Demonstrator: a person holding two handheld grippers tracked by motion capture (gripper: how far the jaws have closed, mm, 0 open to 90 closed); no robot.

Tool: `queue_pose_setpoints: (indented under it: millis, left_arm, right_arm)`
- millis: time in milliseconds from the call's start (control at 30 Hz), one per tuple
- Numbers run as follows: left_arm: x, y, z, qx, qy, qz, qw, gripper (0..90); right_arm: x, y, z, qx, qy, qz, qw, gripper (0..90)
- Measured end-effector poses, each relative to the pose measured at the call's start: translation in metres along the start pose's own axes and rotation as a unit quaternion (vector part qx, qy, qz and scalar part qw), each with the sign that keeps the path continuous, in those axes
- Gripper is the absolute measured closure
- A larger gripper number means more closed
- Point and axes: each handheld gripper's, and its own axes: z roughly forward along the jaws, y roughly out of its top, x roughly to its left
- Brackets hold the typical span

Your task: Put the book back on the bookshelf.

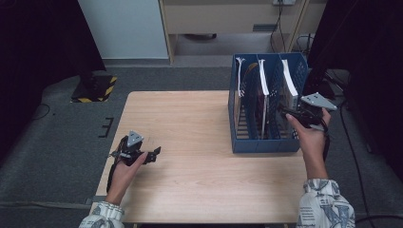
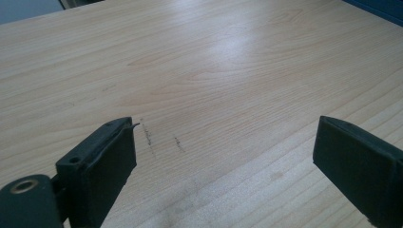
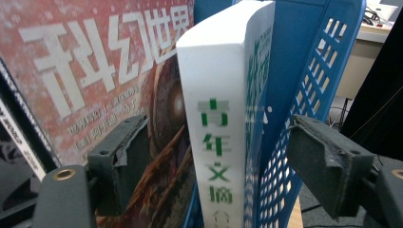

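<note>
Both tools gape: right tool [image 3: 216,156] straddles the white book [image 3: 223,118] unclamped, left tool [image 2: 223,156] over bare table [image 2: 214,71].

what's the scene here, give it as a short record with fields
surface: wooden table
rack: blue file rack at the table's right side, three slots, books upright in them
right gripper: jaws open, either side of the white book and the rack's right wall, pads not pressing
beside it: red-cover magazine in the next slot
left gripper: open over bare table at the left, holding nothing
</note>
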Motion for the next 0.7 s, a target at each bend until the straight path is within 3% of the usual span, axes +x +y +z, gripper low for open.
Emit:
queue_pose_setpoints:
  millis: [700]
  left_arm:
    - [-0.0003,0.0007,-0.0007,-0.003,-0.001,-0.001,1.0000,6.8]
  right_arm:
    - [-0.0015,-0.0045,-0.0080,0.016,0.006,-0.011,0.9998,21.0]
